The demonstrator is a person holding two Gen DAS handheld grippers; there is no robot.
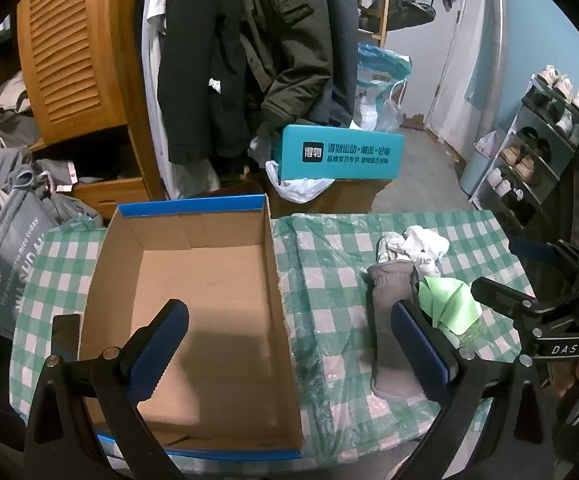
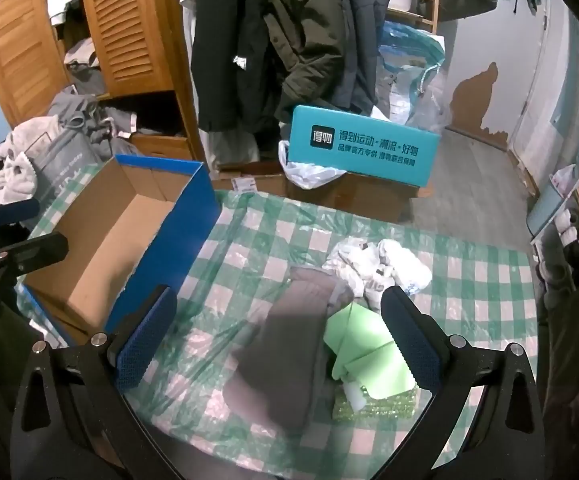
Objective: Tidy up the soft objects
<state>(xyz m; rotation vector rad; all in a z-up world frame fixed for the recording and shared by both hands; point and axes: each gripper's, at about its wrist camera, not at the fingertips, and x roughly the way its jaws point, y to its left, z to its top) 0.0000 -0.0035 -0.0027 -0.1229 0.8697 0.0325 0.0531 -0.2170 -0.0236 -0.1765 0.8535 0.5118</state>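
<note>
On the checked tabletop (image 2: pixel 469 280) beside the empty cardboard box (image 2: pixel 101 240), a grey sock (image 2: pixel 285 344), green cloth (image 2: pixel 369 344) and white items (image 2: pixel 381 268) are heaped together. Both the left gripper (image 1: pixel 289 348) and right gripper (image 2: pixel 281 344) are held with jaws wide apart, nothing gripped — overlapping pieces could be dragged along in one grab. What lies under the green cloth is hidden, and the white bundle cannot be made out clearly.

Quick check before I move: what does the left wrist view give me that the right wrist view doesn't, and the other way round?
Only the left wrist view shows the whole floor of the cardboard box, bare, and the shoe rack clearly.

Only the right wrist view shows the box's blue outer wall and the sparkly green item under the green cloth.

Both show the grey sock, the white crumpled pile, the checked tablecloth and the teal box. The left gripper and right gripper are open.
</note>
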